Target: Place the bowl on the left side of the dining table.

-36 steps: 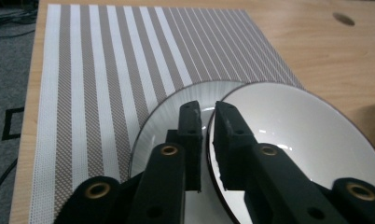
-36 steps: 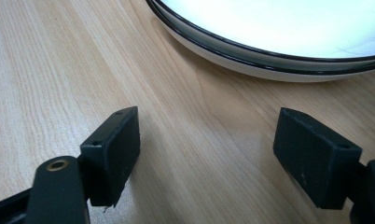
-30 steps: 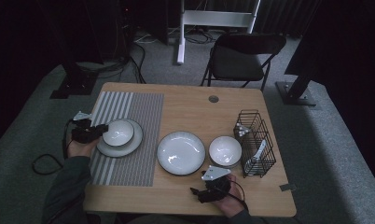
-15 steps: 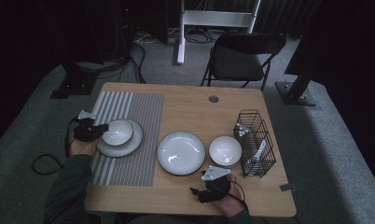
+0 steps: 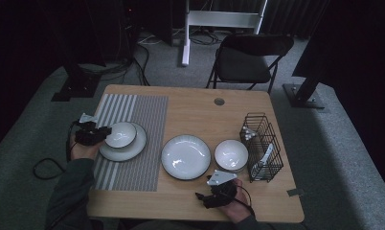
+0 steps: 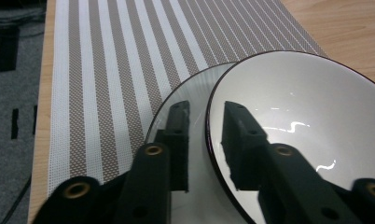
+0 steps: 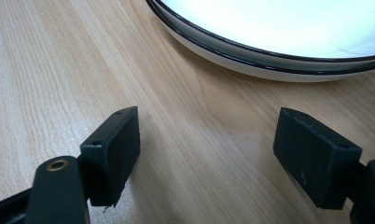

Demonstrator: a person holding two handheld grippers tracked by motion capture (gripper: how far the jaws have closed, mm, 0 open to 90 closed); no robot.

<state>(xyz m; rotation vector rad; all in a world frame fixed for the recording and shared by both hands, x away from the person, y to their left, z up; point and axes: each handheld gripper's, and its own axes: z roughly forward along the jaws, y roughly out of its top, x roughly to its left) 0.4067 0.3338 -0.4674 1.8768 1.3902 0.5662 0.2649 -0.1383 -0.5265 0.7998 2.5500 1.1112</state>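
We are straddling the bowl's [image 6: 311, 126] left rim with our left gripper [image 6: 206, 140], jaws just opening, pads off; the right gripper [image 7: 206, 154] is resting wide open, empty.

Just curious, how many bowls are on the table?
2: one bowl sits on the plate on the striped placemat; another bowl stands beside the wire basket.

Wire rack [image 5: 262, 146] contents indistinct
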